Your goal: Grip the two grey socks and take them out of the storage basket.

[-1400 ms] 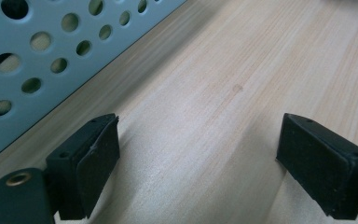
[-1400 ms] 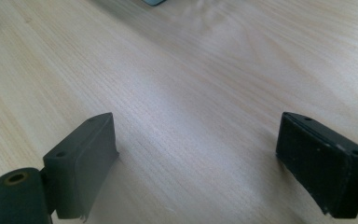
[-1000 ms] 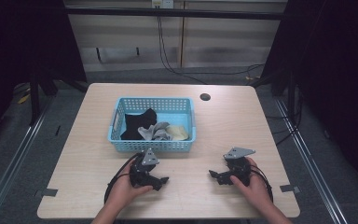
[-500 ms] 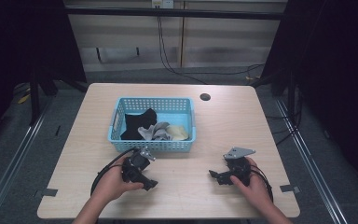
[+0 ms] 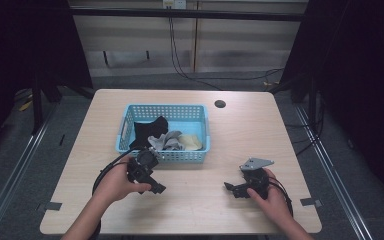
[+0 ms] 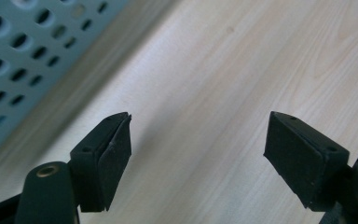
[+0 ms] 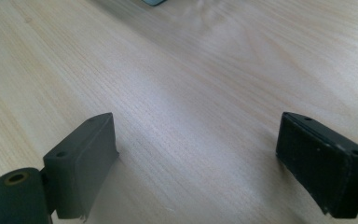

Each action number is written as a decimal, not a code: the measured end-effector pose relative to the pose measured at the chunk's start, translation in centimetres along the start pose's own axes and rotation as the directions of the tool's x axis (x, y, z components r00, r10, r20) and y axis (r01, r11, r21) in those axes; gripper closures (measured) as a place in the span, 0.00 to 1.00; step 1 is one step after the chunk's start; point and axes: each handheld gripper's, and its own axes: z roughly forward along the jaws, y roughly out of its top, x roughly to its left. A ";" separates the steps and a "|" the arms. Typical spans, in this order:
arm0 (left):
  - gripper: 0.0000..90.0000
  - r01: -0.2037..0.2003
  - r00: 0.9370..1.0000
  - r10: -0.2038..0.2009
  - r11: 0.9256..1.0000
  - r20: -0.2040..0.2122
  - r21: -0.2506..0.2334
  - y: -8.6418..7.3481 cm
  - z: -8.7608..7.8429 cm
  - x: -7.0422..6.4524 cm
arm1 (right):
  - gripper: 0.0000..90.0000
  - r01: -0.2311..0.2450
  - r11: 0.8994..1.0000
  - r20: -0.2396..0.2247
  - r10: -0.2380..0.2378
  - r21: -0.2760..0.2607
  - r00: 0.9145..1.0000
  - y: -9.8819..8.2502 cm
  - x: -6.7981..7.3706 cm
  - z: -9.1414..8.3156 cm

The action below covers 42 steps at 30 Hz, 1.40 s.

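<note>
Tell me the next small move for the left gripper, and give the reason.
Probably lift the left gripper over the near wall of the blue basket toward the black cloth. Its jaws stand open with nothing between them, it sits just outside that wall, and the cloths lie inside. The right gripper rests open on the table.

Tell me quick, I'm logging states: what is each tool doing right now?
Left tool: open, holding nothing, near the basket.
Right tool: open, holding nothing, over the table.
</note>
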 end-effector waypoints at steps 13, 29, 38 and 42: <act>0.25 0.059 0.998 -0.060 0.998 -0.015 -0.010 2.9 -2.9 1.7 | 0.13 0.000 1.000 0.000 0.000 0.000 1.000 0.0 0.0 0.0; 0.26 0.148 0.987 -0.151 0.987 -0.054 -0.054 7.0 -4.2 4.0 | 0.13 0.000 1.000 0.000 0.000 -0.005 1.000 0.0 0.0 0.0; 0.26 0.200 0.977 -0.205 0.977 -0.066 -0.079 8.8 -3.1 5.9 | 0.13 -0.001 1.000 0.000 0.001 -0.005 1.000 0.0 0.0 0.0; 0.26 0.223 0.971 -0.229 0.971 -0.074 -0.088 9.5 -2.0 6.4 | 0.13 -0.001 1.000 0.000 0.001 -0.003 1.000 0.0 0.0 0.0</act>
